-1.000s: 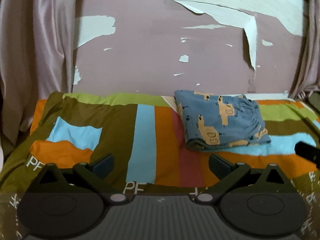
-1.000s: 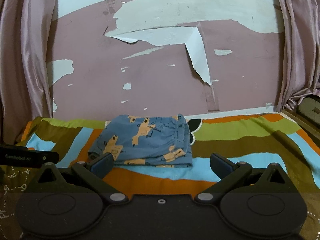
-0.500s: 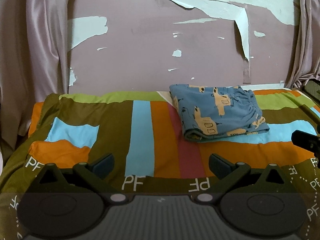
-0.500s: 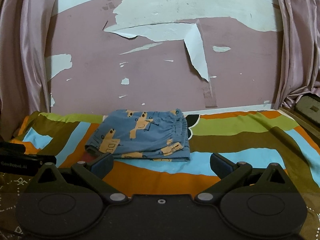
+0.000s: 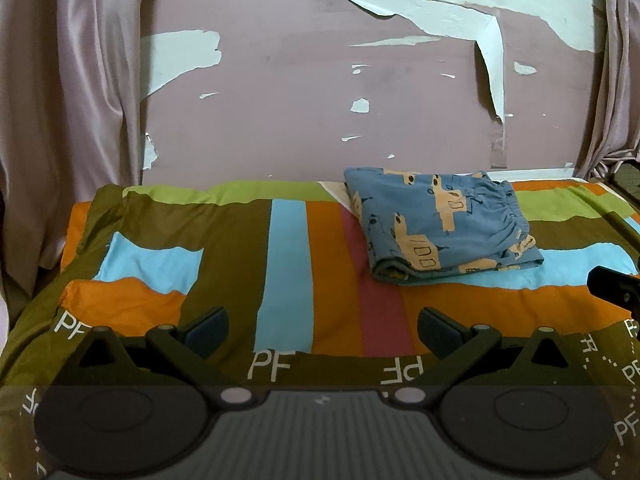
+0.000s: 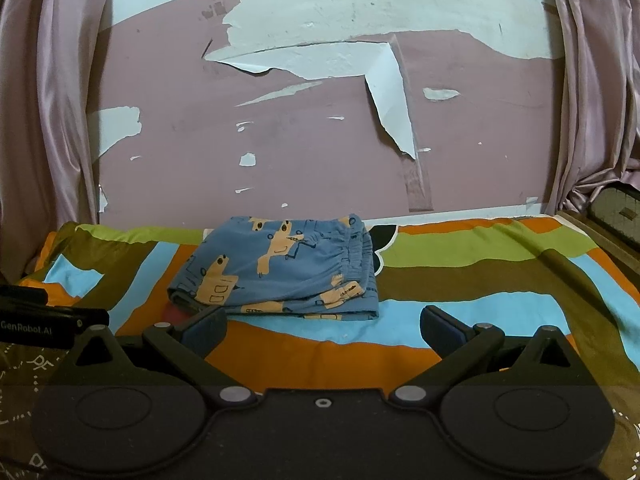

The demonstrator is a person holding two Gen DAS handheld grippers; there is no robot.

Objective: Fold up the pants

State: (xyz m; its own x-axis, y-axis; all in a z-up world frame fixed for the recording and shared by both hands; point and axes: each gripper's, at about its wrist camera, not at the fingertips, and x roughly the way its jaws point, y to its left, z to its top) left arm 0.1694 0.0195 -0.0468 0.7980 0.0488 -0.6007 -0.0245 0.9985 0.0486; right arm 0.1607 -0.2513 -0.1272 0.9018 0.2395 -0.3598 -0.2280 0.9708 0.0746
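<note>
A folded pair of blue cotton pants printed with tan cartoon animals [image 5: 440,226] lies as a compact rectangular stack on a striped bedspread of olive, orange, sky-blue, lime and maroon bands [image 5: 288,264]. In the left wrist view the pants sit right of centre, in the middle band of the frame; in the right wrist view [image 6: 280,268] they sit just left of centre, with the gathered elastic waistband on their right side and the folded edge toward the lower left.

The left gripper [image 5: 323,330] fills the bottom of its frame, its two dark fingers spread wide apart with nothing between them, hovering over the bedspread well short of the pants. The right gripper [image 6: 323,330] is likewise spread wide and empty, its left finger [image 6: 204,328] overlapping the near edge of the pants in the picture; whether it touches the cloth cannot be told.

Behind the bed stands a mauve wall with peeling pale patches [image 6: 300,140], flanked by pinkish satin curtains [image 5: 72,100]. No container is visible.
</note>
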